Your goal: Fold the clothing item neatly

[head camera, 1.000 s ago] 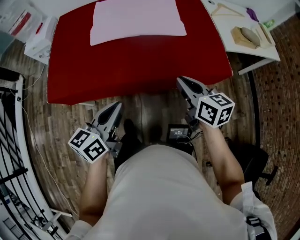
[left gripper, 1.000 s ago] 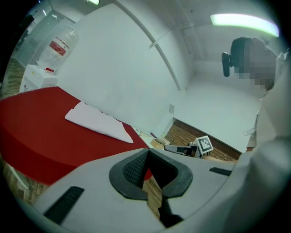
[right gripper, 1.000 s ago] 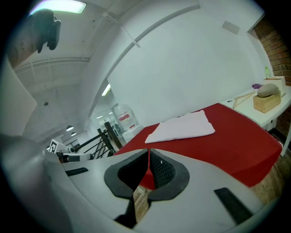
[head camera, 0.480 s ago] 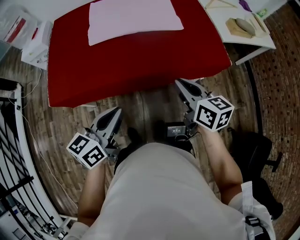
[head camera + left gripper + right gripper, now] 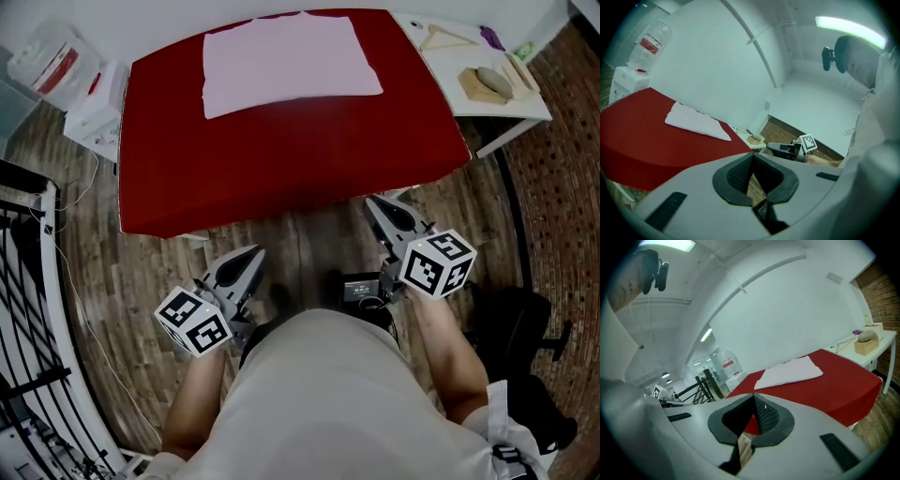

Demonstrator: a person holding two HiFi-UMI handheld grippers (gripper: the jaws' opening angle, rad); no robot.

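Clearly a reach straight ahead to the clothing item (image 5: 291, 52), flat on the far part of the red counter (image 5: 281, 159), long axis left to right. Closed on nothing: left tongs (image 5: 253, 255) and right tongs (image 5: 375, 204), both short of the counter's near edge, well apart from the cloth. Seemingly nearer on the right.

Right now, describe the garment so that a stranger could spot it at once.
Find the big red table in front of the person. On its far side lies the garment, folded flat into a rectangle. It is pale pink and the only thing on the red top.
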